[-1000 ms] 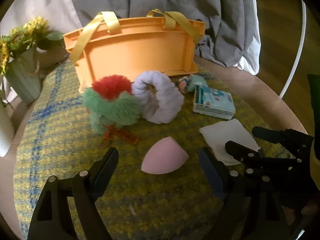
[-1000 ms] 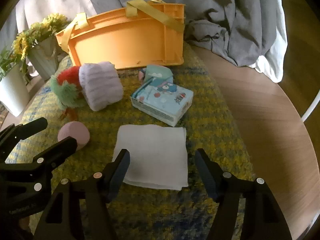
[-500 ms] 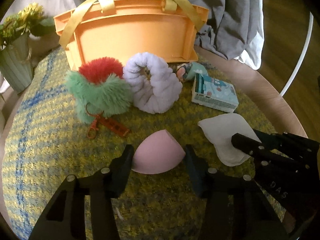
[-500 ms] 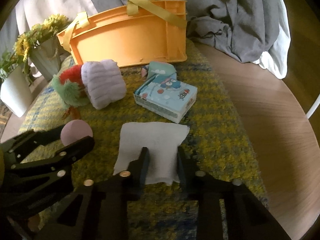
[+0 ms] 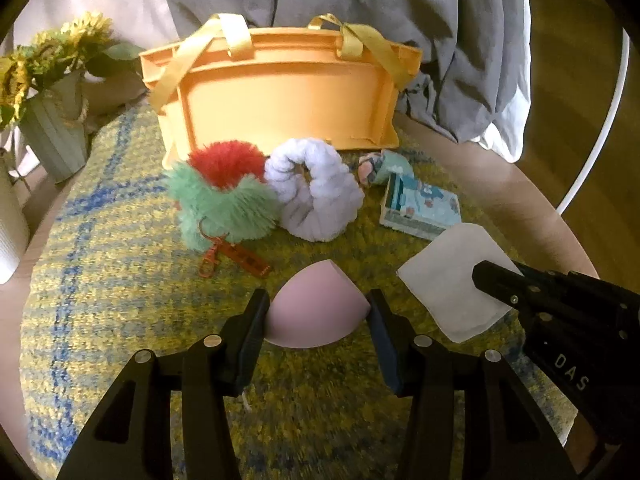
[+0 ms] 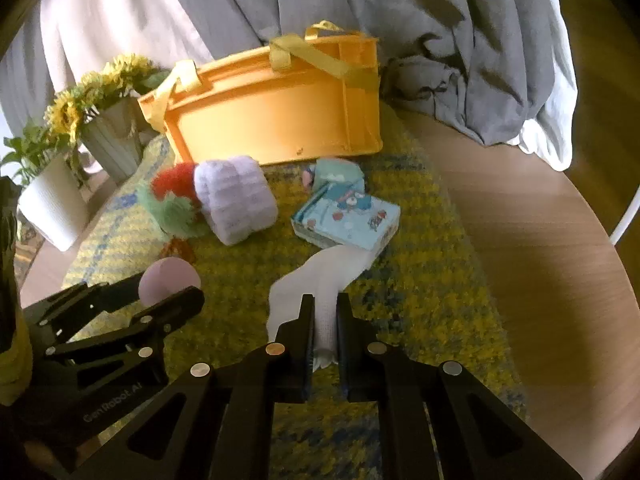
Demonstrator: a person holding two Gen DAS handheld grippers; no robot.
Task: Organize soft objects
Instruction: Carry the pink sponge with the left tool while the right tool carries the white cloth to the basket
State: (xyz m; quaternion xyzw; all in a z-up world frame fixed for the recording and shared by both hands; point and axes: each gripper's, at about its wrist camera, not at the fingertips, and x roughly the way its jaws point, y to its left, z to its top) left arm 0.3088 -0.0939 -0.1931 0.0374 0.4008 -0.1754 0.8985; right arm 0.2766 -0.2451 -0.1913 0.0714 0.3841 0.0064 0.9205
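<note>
sponge [image 5: 316, 308]: smooth matt foam
basket [image 5: 280, 108]: glossy orange plastic
mat [image 5: 120, 280]: rough woven cloth
bench [image 6: 540, 240]: smooth wood

one basket [image 5: 280, 108], two vases [image 6: 114, 140] (with flowers)

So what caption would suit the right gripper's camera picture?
Right gripper pinches a white cloth on the yellow mat, orange basket behind.

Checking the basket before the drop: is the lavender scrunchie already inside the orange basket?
No, the lavender scrunchie lies on the mat in front of the orange basket.
</note>
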